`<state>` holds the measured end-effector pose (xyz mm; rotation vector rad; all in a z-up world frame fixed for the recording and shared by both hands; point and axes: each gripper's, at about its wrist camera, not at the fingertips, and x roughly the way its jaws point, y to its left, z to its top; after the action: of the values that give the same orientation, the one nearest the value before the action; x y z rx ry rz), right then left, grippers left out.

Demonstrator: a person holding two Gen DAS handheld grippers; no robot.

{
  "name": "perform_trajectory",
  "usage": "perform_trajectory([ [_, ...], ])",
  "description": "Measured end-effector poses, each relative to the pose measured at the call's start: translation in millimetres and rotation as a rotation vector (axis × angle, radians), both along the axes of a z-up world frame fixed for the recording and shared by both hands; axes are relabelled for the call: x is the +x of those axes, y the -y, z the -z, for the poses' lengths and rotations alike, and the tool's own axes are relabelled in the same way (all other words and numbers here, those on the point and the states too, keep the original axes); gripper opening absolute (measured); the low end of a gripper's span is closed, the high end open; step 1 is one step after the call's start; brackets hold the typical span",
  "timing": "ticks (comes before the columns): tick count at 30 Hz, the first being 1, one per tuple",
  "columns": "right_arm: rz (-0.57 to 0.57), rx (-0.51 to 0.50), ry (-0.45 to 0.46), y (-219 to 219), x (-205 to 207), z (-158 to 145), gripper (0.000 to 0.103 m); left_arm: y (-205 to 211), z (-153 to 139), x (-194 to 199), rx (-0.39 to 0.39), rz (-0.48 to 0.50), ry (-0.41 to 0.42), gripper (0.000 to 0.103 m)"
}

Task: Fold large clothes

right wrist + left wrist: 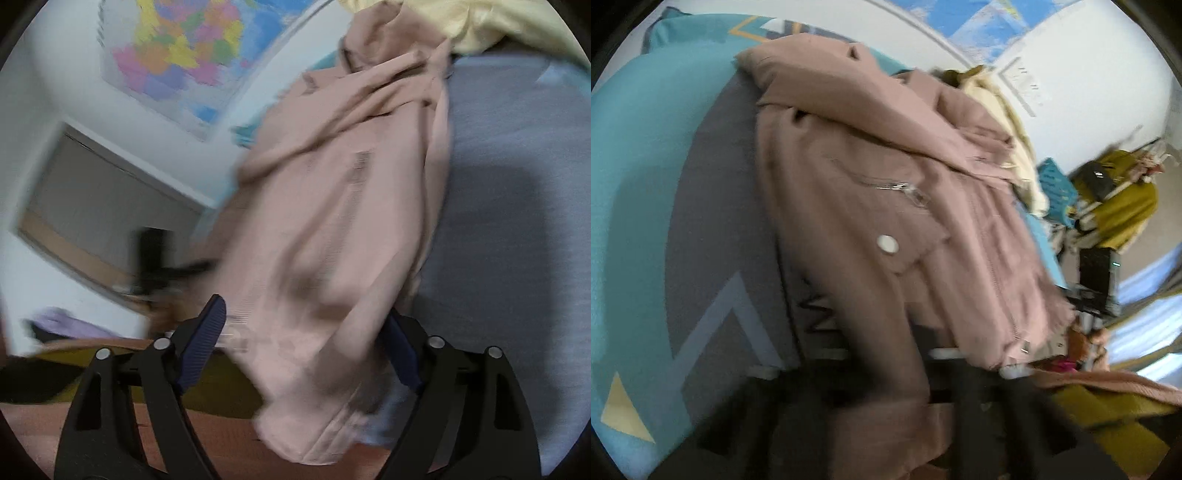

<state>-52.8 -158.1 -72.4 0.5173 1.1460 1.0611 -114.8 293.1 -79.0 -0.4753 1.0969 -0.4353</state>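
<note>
The right gripper (303,339) has its blue-padded fingers (201,339) spread wide apart, with a fold of the pink jacket (332,229) hanging in the gap between them; the cloth brushes the inner side of the far finger, but neither pad presses on it. Ahead of these fingers the jacket runs up and away in loose creases, lying on a grey-blue bed cover (509,240) to their right. Beyond its far end sits a pale yellow garment (480,26). To the left of the fingers are a white wall, a coloured map (184,55) and a framed grey panel (103,192).

The left gripper (886,424) shows only as dark blurred shapes at the bottom of its view, with a pink sleeve draped across them; whether its fingers are apart or closed cannot be told. Ahead of them the jacket (886,192) spreads flat, a white snap button (887,244) and a zip pocket showing, on the teal and grey bed cover (646,221). To the right, further off, lie the yellow garment (1008,122) and an olive cloth (1123,214).
</note>
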Motion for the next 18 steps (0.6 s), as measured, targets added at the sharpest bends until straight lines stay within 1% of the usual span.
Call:
perform_trajectory([
  [1,0.021,-0.007,-0.027,2.0,1.3,4.9,0.049,-0.4,-1.0,-0.5,-0.008,-0.017,0.007,0.005],
  [2,0.042,-0.018,-0.045,5.7,3.1,8.4,0.032,-4.5,-3.7,-1.6,-0.004,-0.023,0.015,0.005],
  [4,0.082,0.010,-0.101,18.4,5.7,16.7,0.027,-7.7,-10.8,-4.3,0.006,-0.025,0.040,0.004],
  [5,0.101,-0.016,-0.087,24.6,4.1,15.3,0.029,-9.6,-13.7,-6.0,0.010,-0.024,0.051,0.004],
  [6,0.103,-0.019,-0.077,28.3,2.9,12.7,0.034,-12.2,-13.2,-6.3,0.013,-0.016,0.042,0.005],
  [7,0.099,-0.011,-0.071,30.8,1.7,10.0,0.048,-14.5,-10.4,-6.7,-0.001,-0.009,0.028,0.009],
  [8,0.094,-0.017,-0.052,32.1,-1.8,4.4,0.061,-18.6,-5.4,-5.5,-0.026,-0.010,0.004,0.011],
  [9,0.091,-0.041,-0.031,31.4,-4.3,-0.2,0.066,-21.5,0.3,-3.8,-0.037,-0.018,-0.025,0.019],
  [10,0.092,-0.075,-0.014,30.7,-6.0,-3.4,0.069,-23.0,3.9,-2.8,-0.048,-0.021,-0.035,0.023],
  [11,0.104,-0.137,0.007,29.2,-7.7,-5.2,0.068,-24.2,5.2,-2.8,-0.072,-0.015,-0.028,0.026],
  [12,0.112,-0.164,0.013,30.2,-7.8,-4.8,0.067,-25.4,5.5,-3.3,-0.089,-0.010,-0.026,0.033],
  [13,0.114,-0.171,0.022,29.7,-8.5,-5.1,0.067,-24.5,4.7,-3.1,-0.095,-0.006,-0.025,0.036],
  [14,0.109,-0.179,0.032,29.0,-8.7,-4.0,0.068,-21.6,3.0,-3.5,-0.086,0.003,-0.017,0.039],
  [15,0.105,-0.184,0.047,26.4,-8.7,-3.9,0.070,-18.2,1.5,-3.6,-0.076,0.015,-0.006,0.044],
  [16,0.107,-0.188,0.063,22.4,-8.3,-3.6,0.070,-13.4,-0.1,-2.8,-0.067,0.025,0.004,0.046],
  [18,0.110,-0.189,0.095,12.9,-6.2,-2.8,0.071,-5.7,-1.9,-0.4,-0.047,0.034,0.012,0.046],
])
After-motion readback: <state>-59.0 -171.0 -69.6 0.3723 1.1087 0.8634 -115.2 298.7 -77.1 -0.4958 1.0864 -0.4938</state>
